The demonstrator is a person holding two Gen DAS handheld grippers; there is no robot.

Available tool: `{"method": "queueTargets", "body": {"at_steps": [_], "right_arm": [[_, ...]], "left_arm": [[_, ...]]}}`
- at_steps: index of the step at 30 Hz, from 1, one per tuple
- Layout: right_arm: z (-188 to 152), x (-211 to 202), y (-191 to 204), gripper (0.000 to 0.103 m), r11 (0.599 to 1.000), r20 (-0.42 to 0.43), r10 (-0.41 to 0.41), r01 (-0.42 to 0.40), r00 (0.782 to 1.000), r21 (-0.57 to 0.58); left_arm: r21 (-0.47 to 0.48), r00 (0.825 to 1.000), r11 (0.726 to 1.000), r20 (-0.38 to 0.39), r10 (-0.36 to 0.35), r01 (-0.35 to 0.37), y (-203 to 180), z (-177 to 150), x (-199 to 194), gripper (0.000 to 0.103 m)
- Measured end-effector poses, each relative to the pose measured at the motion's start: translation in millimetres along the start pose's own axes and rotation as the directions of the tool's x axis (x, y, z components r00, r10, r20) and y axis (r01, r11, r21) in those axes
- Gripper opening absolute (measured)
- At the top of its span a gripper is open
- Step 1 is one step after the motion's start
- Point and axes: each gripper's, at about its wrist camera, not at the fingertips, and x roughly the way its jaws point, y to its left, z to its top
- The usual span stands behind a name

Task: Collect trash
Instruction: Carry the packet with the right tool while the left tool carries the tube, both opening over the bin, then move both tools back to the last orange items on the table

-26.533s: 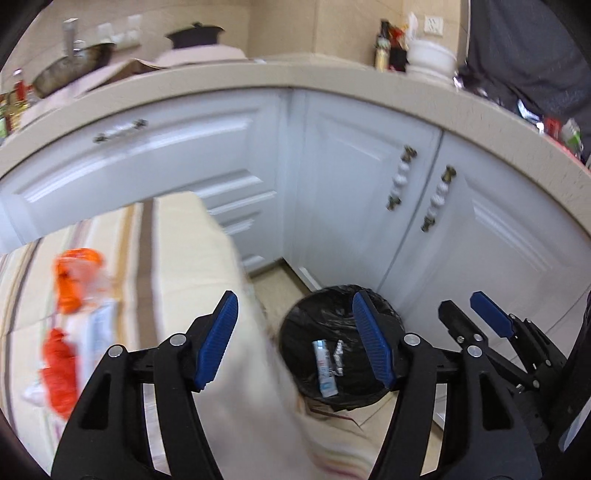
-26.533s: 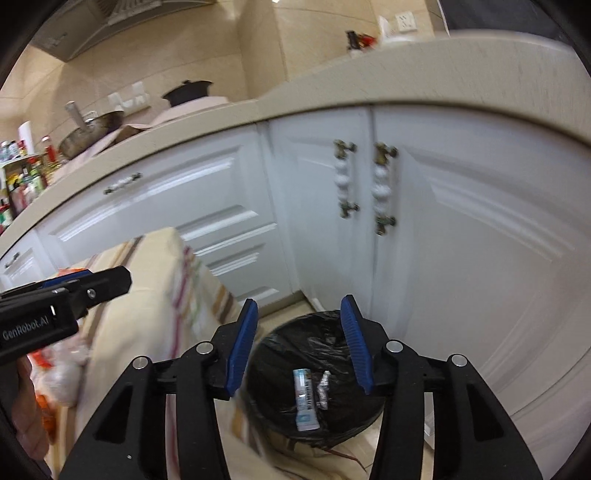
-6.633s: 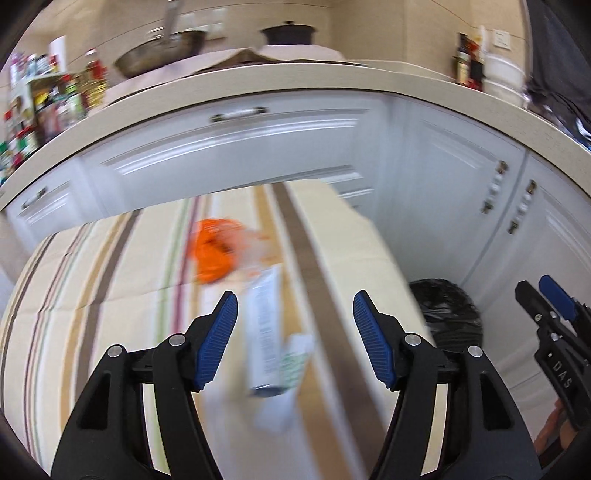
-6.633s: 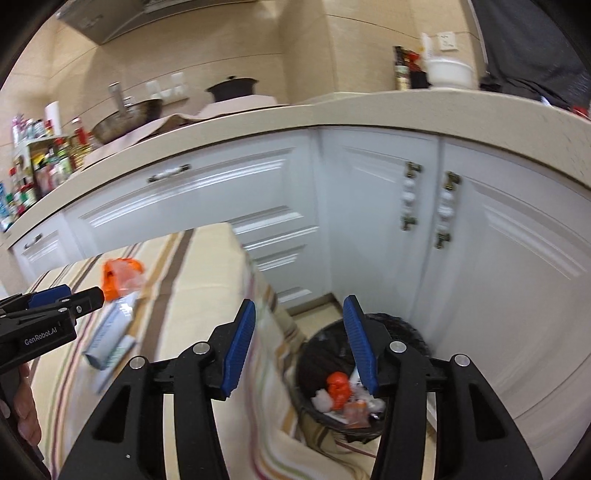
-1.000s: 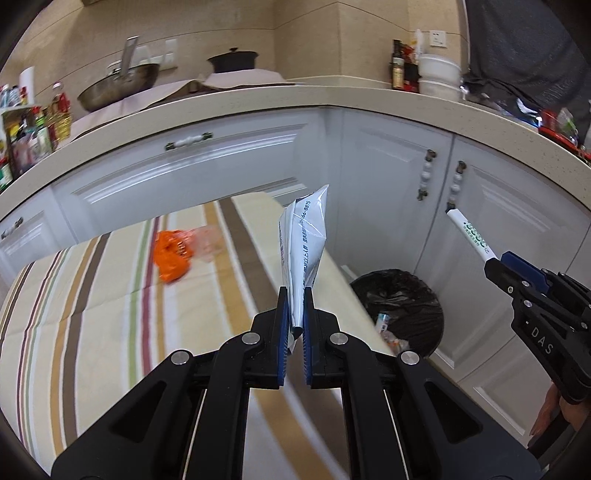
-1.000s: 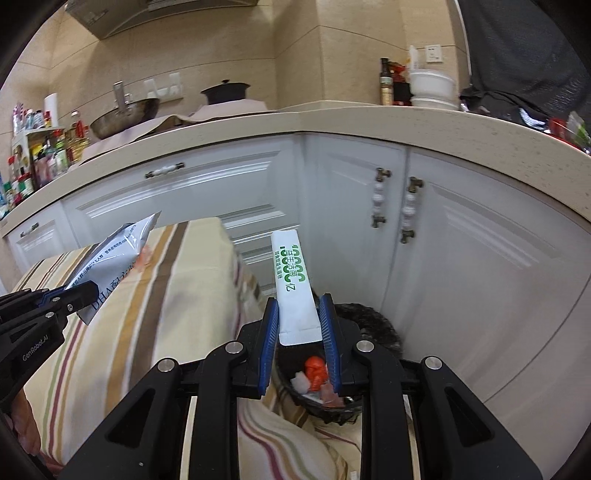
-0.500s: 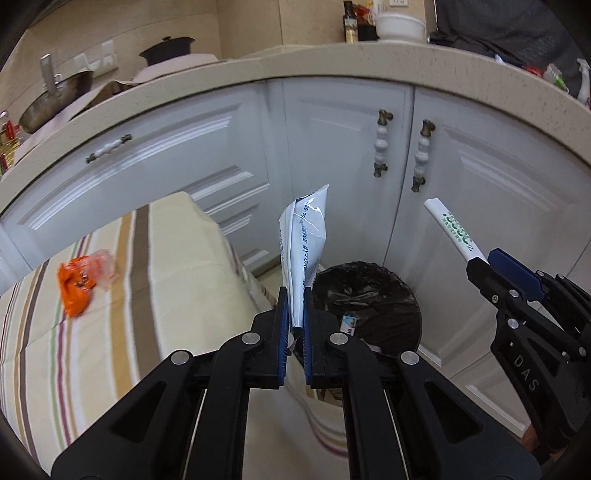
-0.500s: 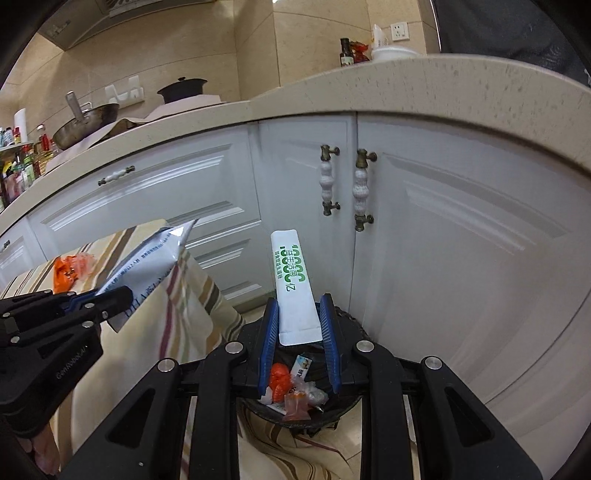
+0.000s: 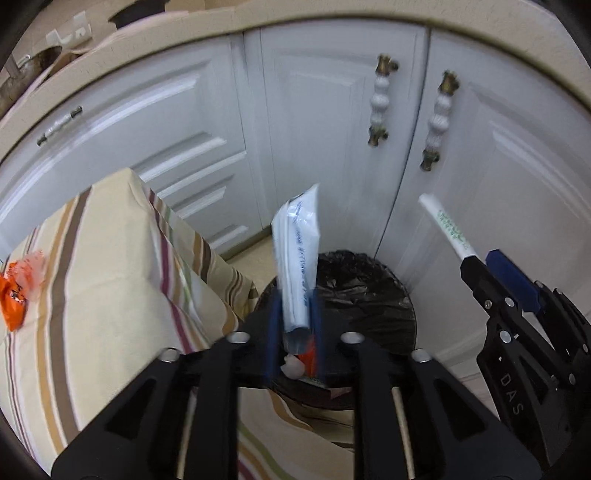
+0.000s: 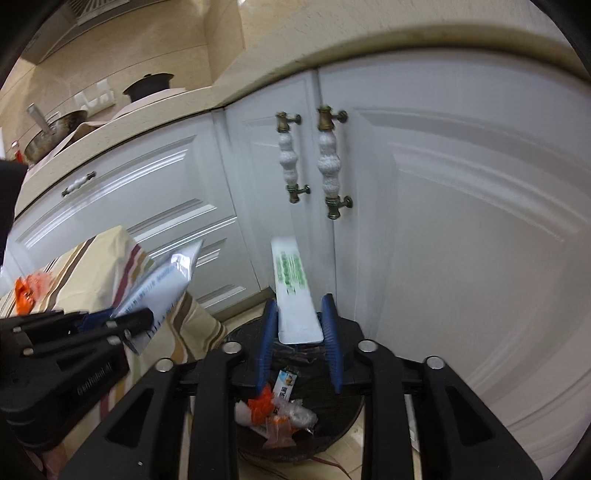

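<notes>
Over the black-lined trash bin (image 9: 400, 295) my left gripper (image 9: 295, 308) has its jaws opening. A silver-white sachet (image 9: 297, 251) stands upright between the blue pads, and a gap shows on each side of it. My right gripper (image 10: 299, 301) is also above the bin (image 10: 343, 432), jaws opening. A white packet with green print (image 10: 293, 291) sits loose between its pads. Each view shows the other gripper beside it: the right gripper (image 9: 476, 258) with the green-print packet (image 9: 447, 229), and the left gripper (image 10: 122, 321) with the sachet (image 10: 162, 284). Orange and clear wrappers (image 10: 273, 410) lie in the bin.
A table under a striped cloth (image 9: 110, 277) stands left of the bin, with an orange wrapper (image 9: 14, 291) on it. White cabinet doors with beaded handles (image 10: 327, 158) rise close behind the bin. A beige counter edge (image 9: 332, 14) runs above them.
Both grippers have moved away from the table and down over the bin. Their pads, which pressed on the sachet and the green-print packet, now stand apart from them.
</notes>
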Motion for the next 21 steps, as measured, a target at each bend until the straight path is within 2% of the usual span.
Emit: {"method": "queueTargets", "body": {"at_steps": [1,5,7,10,15,21], "right_arm": [[0,5,-3,0.043,1.000,-0.007,-0.004,0.004,1.000,0.009],[-1,11,-5,0.043,1.000,-0.027,-0.009,0.009,1.000,0.022],[0,8,-3,0.043,1.000,-0.027,-0.008,0.009,1.000,0.016],[4,2,6,0.046,1.000,-0.024,-0.003,0.003,1.000,0.001],[16,-12,32,0.049,0.999,-0.003,0.032,-0.032,0.999,-0.027],[26,-25,86,0.053,0.991,0.019,0.106,-0.104,0.994,-0.086]], "left_arm": [[-0.009,1.000,1.000,-0.009,0.003,-0.003,1,0,5,0.038],[-0.030,0.999,1.000,-0.040,0.000,-0.002,6,1,12,0.041],[-0.058,0.999,0.998,-0.036,-0.008,0.005,15,0,6,0.048],[-0.089,1.000,0.996,-0.009,-0.009,0.008,30,1,-9,0.054],[-0.146,0.999,0.989,0.032,0.015,-0.010,66,-1,-41,0.055],[-0.211,0.993,0.973,0.051,0.104,-0.091,127,-18,-77,0.055]]}}
